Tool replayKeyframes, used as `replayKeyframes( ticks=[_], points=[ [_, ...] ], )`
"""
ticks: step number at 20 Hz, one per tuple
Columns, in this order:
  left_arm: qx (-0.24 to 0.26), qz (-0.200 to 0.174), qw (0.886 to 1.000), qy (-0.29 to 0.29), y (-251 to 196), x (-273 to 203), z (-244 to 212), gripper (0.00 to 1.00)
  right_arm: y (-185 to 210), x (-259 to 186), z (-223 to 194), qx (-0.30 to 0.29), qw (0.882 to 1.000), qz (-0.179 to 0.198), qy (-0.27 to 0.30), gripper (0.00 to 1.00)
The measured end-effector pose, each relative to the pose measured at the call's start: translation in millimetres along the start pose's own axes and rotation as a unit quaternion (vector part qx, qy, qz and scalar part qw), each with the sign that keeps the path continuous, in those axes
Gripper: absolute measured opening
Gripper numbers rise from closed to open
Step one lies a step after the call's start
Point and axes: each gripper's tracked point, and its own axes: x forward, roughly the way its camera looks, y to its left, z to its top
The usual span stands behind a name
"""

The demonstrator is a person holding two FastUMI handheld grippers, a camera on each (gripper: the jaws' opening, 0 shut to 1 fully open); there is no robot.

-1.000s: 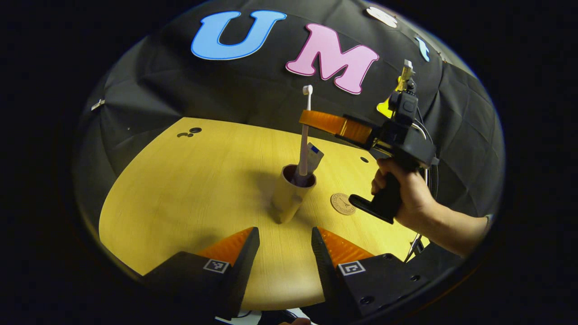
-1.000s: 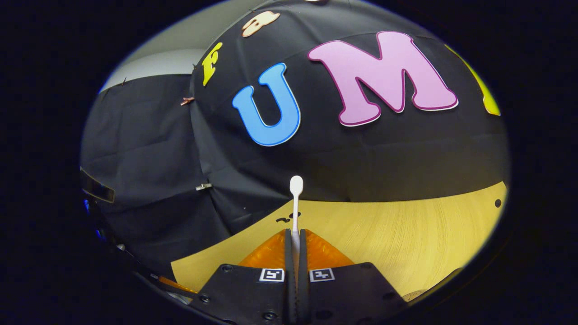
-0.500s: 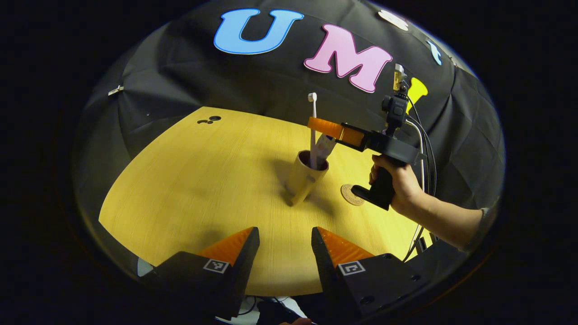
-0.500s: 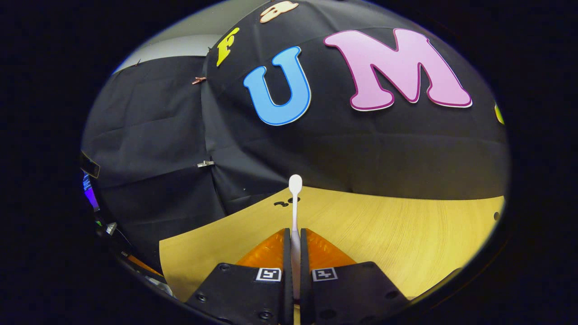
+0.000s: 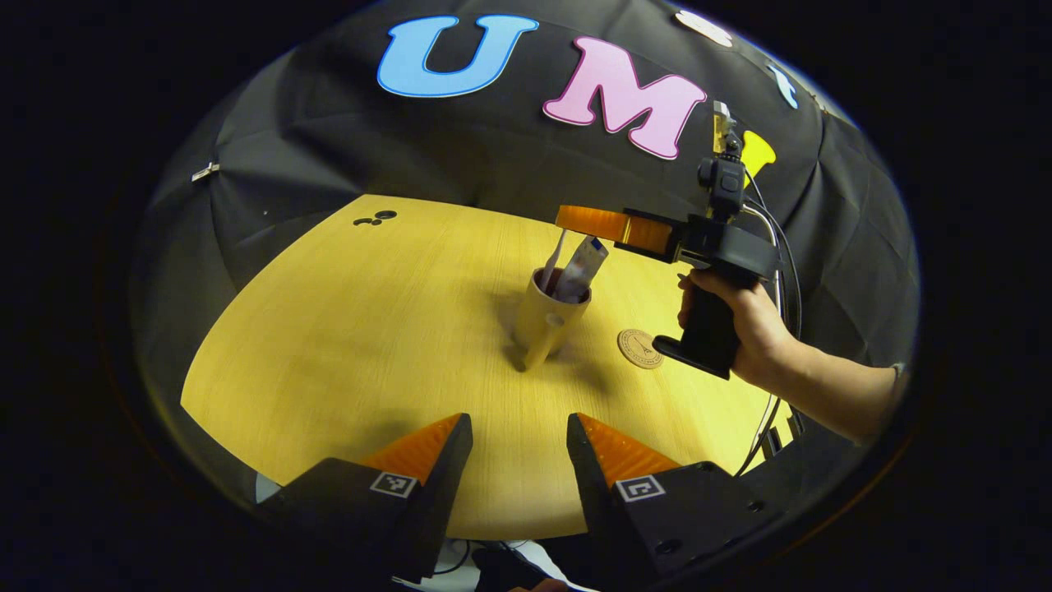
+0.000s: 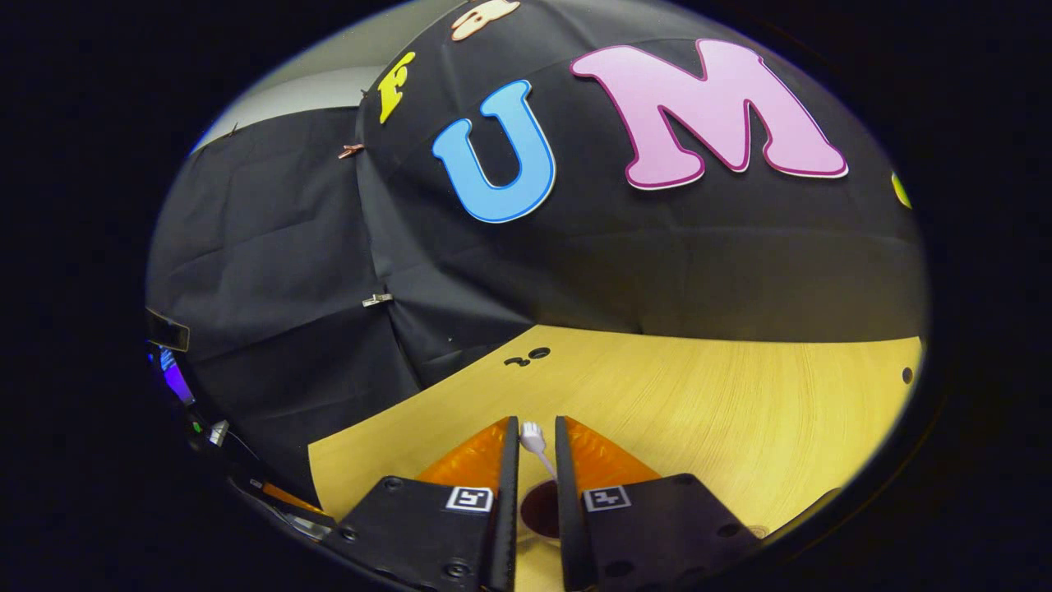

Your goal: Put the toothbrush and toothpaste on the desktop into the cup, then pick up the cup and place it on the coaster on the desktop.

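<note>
One toothbrush and one toothpaste tube are held by one cup; one coaster lies beside. Both the left gripper and the right gripper are spread, nothing pinched.

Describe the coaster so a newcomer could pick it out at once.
Start from the yellow wooden desktop and find the tan cup standing near its middle, with the toothbrush and toothpaste in it. The coaster lies flat just beside that cup, toward the hand holding the right gripper. It is the small round tan disc with a printed design.
</note>
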Motion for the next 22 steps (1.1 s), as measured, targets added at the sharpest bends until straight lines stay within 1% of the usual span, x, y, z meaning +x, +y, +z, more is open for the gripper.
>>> replayKeyframes(
  ticks=[1,2,3,4,5,6,7,8,9,10,11,12,14,15,17,21,22],
  points=[
    [0.001,-0.002,1.000,0.001,-1.1,2.9,2.9,0.73,2.2,-4.3,0.1,0.005,1.000,0.003,0.005,0.29],
    [0.003,-0.004,1.000,0.002,-1.2,7.8,6.0,0.73,3.5,-9.5,1.3,0.011,1.000,0.004,0.009,0.35],
    [0.007,-0.007,1.000,0.004,-2.6,11.9,6.5,0.73,2.8,-14.7,3.0,0.020,1.000,0.000,0.013,0.24],
    [0.015,-0.010,1.000,0.007,-3.4,17.7,7.7,0.73,2.5,-17.7,4.5,0.030,0.999,-0.002,0.017,0.29],
    [0.024,-0.011,1.000,0.014,-4.1,25.3,6.6,0.73,4.7,-22.8,8.9,0.041,0.999,0.000,0.020,0.46],
    [0.034,-0.013,0.999,0.023,-4.1,32.4,6.9,0.73,7.6,-30.2,12.9,0.052,0.998,0.003,0.022,0.50],
    [0.045,-0.015,0.998,0.031,-4.6,40.1,6.8,0.73,8.0,-38.0,17.4,0.063,0.998,0.004,0.024,0.35],
    [0.056,-0.020,0.997,0.039,-6.4,48.0,8.5,0.73,5.8,-46.5,20.5,0.077,0.997,0.001,0.028,0.55],
    [0.065,-0.026,0.996,0.048,-9.2,56.7,8.6,0.73,5.9,-54.9,22.4,0.094,0.995,0.001,0.035,0.40],
    [0.072,-0.036,0.995,0.059,-13.1,64.0,10.5,0.73,8.3,-67.7,26.3,0.110,0.993,0.006,0.039,0.57],
    [0.075,-0.043,0.994,0.068,-15.4,70.7,13.2,0.72,10.3,-78.9,30.9,0.120,0.992,0.010,0.038,0.58],
    [0.076,-0.050,0.993,0.076,-19.5,76.9,16.1,0.72,10.1,-91.2,34.7,0.124,0.992,0.009,0.036,0.63],
    [0.080,-0.056,0.991,0.089,-25.2,88.0,20.6,0.73,6.0,-116.5,35.2,0.129,0.991,0.005,0.037,0.68],
    [0.085,-0.056,0.990,0.094,-26.6,95.0,22.9,0.73,4.0,-129.1,32.1,0.130,0.991,0.002,0.040,0.70],
    [0.096,-0.053,0.987,0.117,-26.7,105.6,23.7,0.73,-2.6,-156.7,20.8,0.128,0.990,-0.008,0.050,0.70],
    [0.092,-0.033,0.984,0.149,-21.0,122.3,27.3,0.73,-28.0,-211.9,-6.4,0.137,0.987,-0.046,0.066,0.71],
    [0.092,-0.030,0.983,0.158,-20.3,124.7,28.4,0.73,-36.5,-226.0,-16.5,0.139,0.986,-0.061,0.071,0.71]
  ],
)
